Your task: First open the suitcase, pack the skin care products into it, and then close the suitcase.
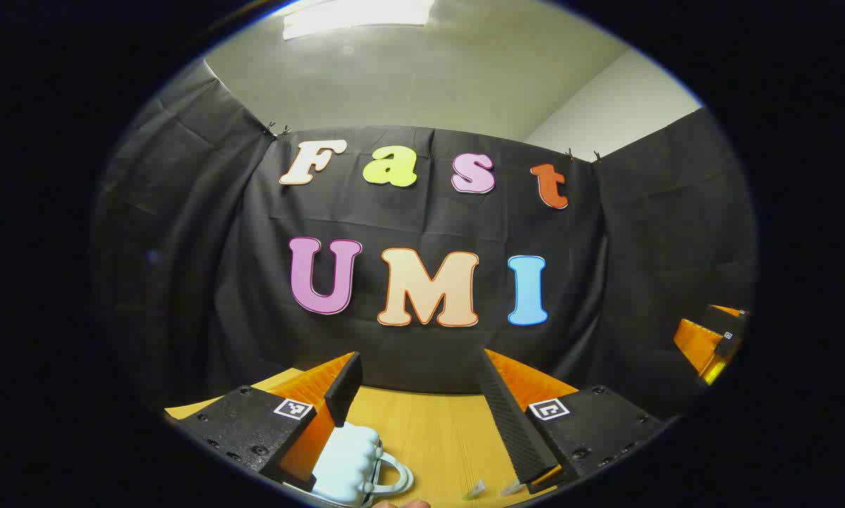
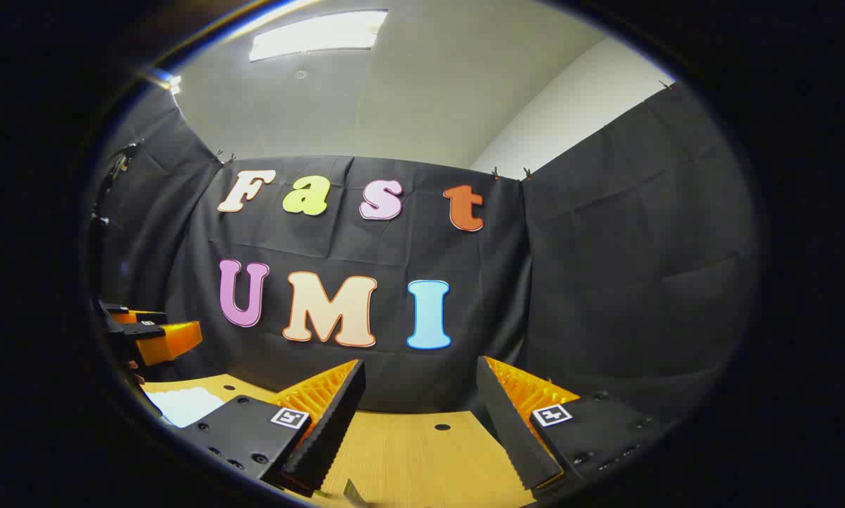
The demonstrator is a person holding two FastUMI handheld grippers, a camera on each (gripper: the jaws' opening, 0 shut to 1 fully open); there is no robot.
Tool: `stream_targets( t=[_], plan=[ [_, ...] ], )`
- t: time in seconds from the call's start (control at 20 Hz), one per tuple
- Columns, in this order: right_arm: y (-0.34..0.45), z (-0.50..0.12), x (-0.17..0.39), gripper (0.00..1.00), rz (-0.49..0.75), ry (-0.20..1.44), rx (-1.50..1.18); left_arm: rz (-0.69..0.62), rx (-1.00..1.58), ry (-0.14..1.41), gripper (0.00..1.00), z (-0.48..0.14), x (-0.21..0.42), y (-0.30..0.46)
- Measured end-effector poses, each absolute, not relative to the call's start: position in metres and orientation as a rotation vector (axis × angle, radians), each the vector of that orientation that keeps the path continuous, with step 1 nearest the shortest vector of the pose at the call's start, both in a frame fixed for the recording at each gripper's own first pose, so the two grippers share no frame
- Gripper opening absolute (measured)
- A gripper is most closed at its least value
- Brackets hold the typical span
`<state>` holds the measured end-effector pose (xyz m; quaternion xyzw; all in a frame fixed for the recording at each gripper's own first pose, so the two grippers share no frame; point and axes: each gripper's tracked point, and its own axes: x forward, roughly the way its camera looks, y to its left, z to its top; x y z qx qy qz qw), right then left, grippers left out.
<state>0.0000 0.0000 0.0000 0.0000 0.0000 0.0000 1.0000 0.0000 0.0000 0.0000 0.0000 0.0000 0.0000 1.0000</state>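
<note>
A small pale blue ribbed suitcase (image 1: 348, 462) with a looped handle (image 1: 398, 476) lies on the wooden table (image 1: 436, 430), low in the left gripper view. It sits just under and partly behind the left finger of my left gripper (image 1: 415, 370), which is raised above it and open with nothing between its fingers. Two small pale items (image 1: 493, 488) lie on the table by its right finger; what they are is unclear. My right gripper (image 2: 419, 374) is also open and holds nothing, over bare table (image 2: 422, 458). Each gripper shows at the edge of the other's view: right (image 1: 712, 339), left (image 2: 147, 337).
The black cloth wall stands close behind the table on the far side and on both sides. A pale flat thing (image 2: 183, 406) lies on the table at the left of the right gripper view. A small object (image 2: 352, 494) peeks in at that view's bottom edge.
</note>
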Motion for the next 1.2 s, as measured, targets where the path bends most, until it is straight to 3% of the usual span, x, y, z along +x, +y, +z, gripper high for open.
stream_targets(
  t=[0.35,0.6,0.85,1.05,1.2],
  plan=[
    [0.001,-0.014,0.001,0.98,0.012,0.004,0.016,0.018,0.028,0.022,0.95,-0.01,-0.005,-0.002],
    [0.005,-0.04,0.012,0.99,0.077,0.036,0.02,0.028,0.043,0.107,0.95,-0.05,0.0,-0.008],
    [0.001,-0.076,0.032,0.98,0.145,0.082,0.045,0.087,0.127,0.296,0.95,-0.127,0.004,0.01],
    [0.0,-0.106,0.045,0.99,0.125,0.187,0.067,0.049,0.053,0.5,0.96,-0.203,0.004,0.012],
    [-0.009,-0.114,0.052,0.99,0.044,0.22,0.075,0.013,0.042,0.678,0.96,-0.254,0.007,0.014]
  ],
)
